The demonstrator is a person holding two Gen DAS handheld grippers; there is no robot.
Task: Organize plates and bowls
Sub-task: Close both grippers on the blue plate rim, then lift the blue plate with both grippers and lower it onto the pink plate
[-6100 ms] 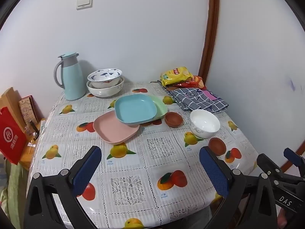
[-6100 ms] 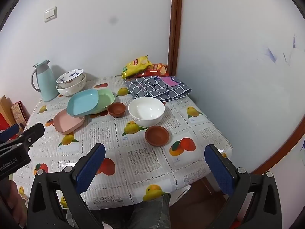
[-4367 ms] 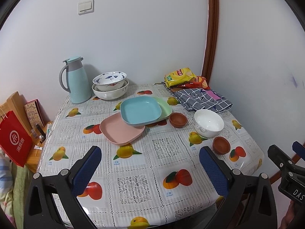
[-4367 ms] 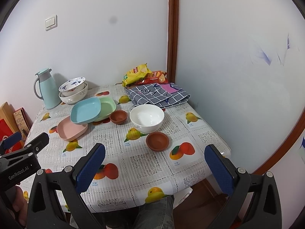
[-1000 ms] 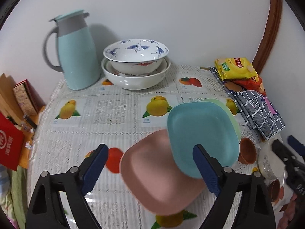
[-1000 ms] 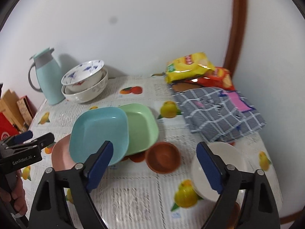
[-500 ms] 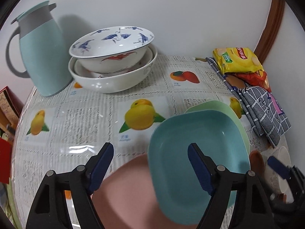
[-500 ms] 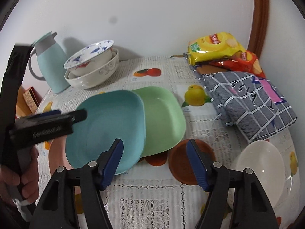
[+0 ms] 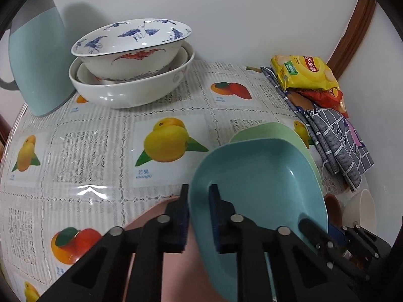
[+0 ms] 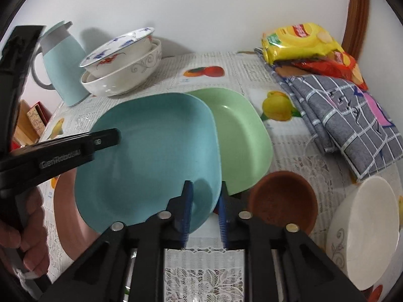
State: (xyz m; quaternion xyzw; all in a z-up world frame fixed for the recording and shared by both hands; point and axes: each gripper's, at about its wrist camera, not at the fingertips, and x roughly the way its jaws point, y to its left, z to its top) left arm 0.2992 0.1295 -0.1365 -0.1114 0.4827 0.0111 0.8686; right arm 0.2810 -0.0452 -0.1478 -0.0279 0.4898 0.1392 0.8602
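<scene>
Both of your grippers have a grip on the blue plate [image 10: 151, 156]: your left gripper [image 9: 199, 216] pinches its left rim between its pads, and your right gripper [image 10: 205, 209] is clenched on the near right edge. The blue plate sits tilted, overlapping the pink plate [image 10: 66, 209] beneath it on the left and the green plate [image 10: 239, 138] behind it on the right. Just right of your right gripper a small brown bowl [image 10: 283, 201] stands on the fruit-print tablecloth [image 9: 105, 151], with a white bowl [image 10: 365, 231] beside it at the table's right edge. Further back on the right lies a folded grey checked cloth [image 10: 350, 118], and beyond it a yellow snack bag [image 10: 299, 40] rests over a red one. At the far left, against the wall, two large patterned bowls [image 9: 131, 68] are nested, the upper one tilted, next to a pale blue jug [image 9: 37, 63].
</scene>
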